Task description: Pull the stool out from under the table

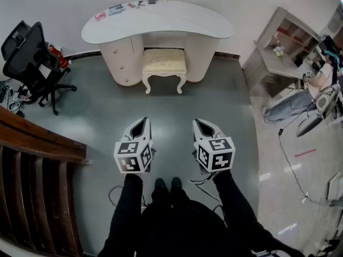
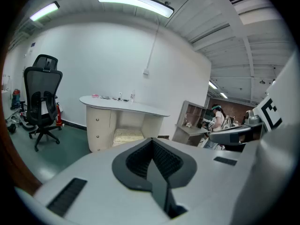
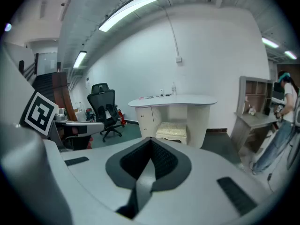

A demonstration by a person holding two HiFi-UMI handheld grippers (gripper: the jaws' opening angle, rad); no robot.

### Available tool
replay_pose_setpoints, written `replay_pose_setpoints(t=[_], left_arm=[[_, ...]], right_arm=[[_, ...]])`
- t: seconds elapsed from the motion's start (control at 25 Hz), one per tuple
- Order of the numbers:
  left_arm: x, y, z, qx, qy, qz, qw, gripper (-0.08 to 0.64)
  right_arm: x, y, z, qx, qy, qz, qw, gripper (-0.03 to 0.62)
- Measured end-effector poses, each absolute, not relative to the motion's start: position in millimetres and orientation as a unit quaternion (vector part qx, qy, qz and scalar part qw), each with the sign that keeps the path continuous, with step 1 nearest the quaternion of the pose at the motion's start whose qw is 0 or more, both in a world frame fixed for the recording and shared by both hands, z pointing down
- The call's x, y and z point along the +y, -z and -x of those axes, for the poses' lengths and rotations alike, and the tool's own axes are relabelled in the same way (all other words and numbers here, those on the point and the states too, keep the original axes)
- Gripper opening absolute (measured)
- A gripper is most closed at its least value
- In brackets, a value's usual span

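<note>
Light: bright, even; ceiling tube lamps [image 2: 135,3] overhead.
Glare: pale streaks on floor [image 1: 292,169] at right edge.
Shadows: soft, under table [image 1: 171,17].
Distortion: strong fisheye; black corners in both gripper views.
Focus: mostly sharp.

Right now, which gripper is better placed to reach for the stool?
Left, marginally. The left gripper lines up with the left edge of the stool; the right gripper sits just outside its right edge. Both are shut, empty and far from it, tucked under the table.

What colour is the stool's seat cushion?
Pale cream-yellow with a faint speckled pattern, on the stool with cream-white legs; clearest in the head view.
</note>
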State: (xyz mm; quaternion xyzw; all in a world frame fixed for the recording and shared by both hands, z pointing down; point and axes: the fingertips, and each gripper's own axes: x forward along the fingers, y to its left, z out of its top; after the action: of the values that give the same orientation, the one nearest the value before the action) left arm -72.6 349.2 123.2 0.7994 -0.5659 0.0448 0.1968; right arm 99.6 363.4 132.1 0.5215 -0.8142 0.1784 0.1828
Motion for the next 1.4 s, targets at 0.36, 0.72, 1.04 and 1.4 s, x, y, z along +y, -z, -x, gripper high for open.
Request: replay_pose_setpoints(t=[0.36,0.72,1.04,1.4], left_arm=[[344.9,-129.9,68.8,-0.568,-0.051,-0.796,0.202,0.008],[339.0,-137.4,60.7,-0.575,-0.066,-0.791,0.201,0.008],[325.3,-134.7,49.0,-0.587,-0.071,-0.783,0.193,0.008],[298.5,-138.1,49.8,-0.596,-0.08,-0.775,0.194,0.008]], right_arm=[[358.1,-136.2,-107.4,-0.815,-0.18,-0.521,0.178,0.003],[360.4,-149.8,-127.4,-0.807,-0.179,-0.53,0.191,0.003],[352.3,-149.1,-157.8,-0.799,-0.178,-0.542,0.192,0.003],[324.1,-151.1,-163.6,-0.796,-0.177,-0.546,0.192,0.003]])
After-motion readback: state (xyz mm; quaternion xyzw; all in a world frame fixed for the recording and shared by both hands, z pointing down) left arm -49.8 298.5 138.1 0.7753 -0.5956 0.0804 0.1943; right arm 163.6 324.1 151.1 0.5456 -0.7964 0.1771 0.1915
